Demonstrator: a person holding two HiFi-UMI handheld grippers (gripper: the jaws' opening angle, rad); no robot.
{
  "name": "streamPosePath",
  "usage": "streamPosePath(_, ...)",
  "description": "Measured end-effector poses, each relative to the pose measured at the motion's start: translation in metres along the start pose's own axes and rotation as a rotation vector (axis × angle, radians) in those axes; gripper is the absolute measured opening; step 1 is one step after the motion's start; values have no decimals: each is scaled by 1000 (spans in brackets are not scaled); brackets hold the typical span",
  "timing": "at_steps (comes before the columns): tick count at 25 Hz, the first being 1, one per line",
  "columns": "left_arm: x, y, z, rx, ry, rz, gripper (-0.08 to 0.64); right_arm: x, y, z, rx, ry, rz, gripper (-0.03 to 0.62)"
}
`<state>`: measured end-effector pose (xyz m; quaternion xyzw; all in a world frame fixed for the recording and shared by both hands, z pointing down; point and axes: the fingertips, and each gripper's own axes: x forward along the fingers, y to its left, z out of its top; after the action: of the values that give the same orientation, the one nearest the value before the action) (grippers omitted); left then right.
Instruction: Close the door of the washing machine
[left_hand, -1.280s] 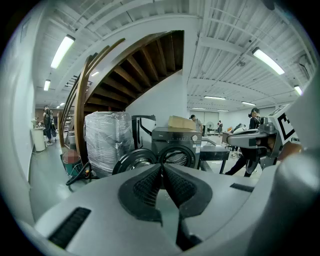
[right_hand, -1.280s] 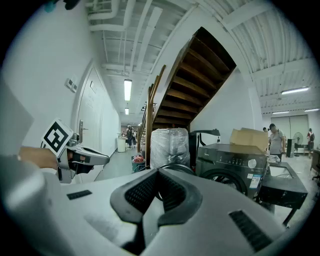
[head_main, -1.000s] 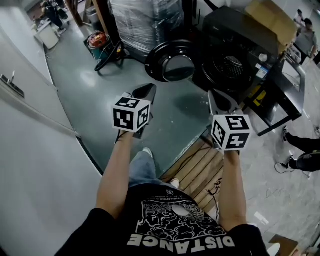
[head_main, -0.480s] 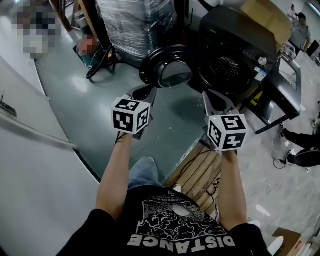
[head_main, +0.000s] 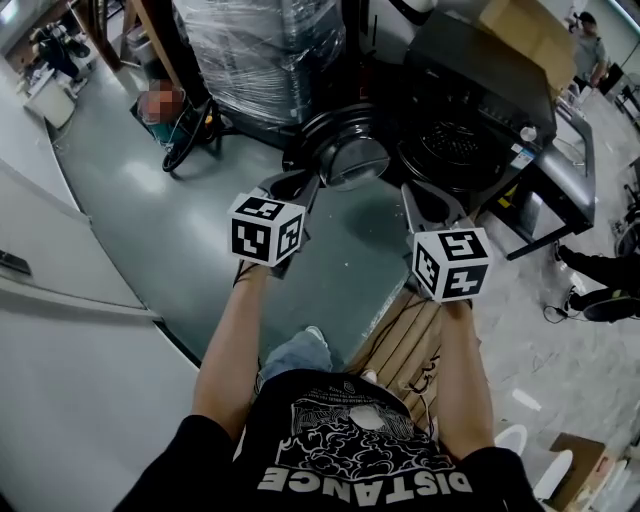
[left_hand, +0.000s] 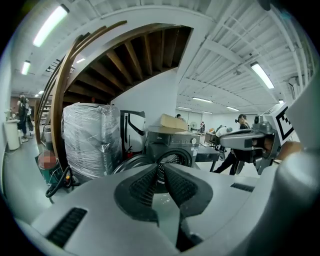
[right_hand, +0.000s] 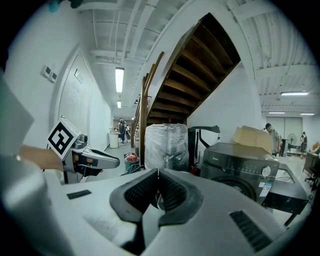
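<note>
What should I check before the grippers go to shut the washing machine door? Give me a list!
1. Door of the washing machine hangs open, left of the drum: ok.
2. Nothing sticks out of the drum: cannot tell, it is too dark.
3. Left hand-held gripper has its jaws together and is empty: ok.
4. Right hand-held gripper has its jaws together and is empty: ok.
5. A gripper touches the door: not ok, both are short of it.
6. Floor between the grippers and the door has nothing in the way: ok.
</note>
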<state>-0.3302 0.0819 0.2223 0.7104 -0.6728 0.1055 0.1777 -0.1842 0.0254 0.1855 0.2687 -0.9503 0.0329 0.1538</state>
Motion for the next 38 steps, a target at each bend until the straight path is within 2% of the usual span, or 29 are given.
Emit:
streamPosePath(8, -9, 32, 28, 2, 16, -62, 75, 12, 17, 43, 9, 10, -52, 21)
streamPosePath(16, -12, 44, 32, 19, 36, -101, 119, 17, 26, 68, -3, -4, -68, 21)
streamPosePath(25, 12, 72, 24, 44, 70, -119, 141, 42, 23, 68, -47, 18, -45, 21)
streamPosePath(31, 39, 108, 11, 48, 86, -108, 163, 79, 19, 66, -42, 19, 2, 21)
streamPosePath(38, 86, 144, -13, 49, 127, -105, 176, 132, 4, 43, -54, 59, 68, 22)
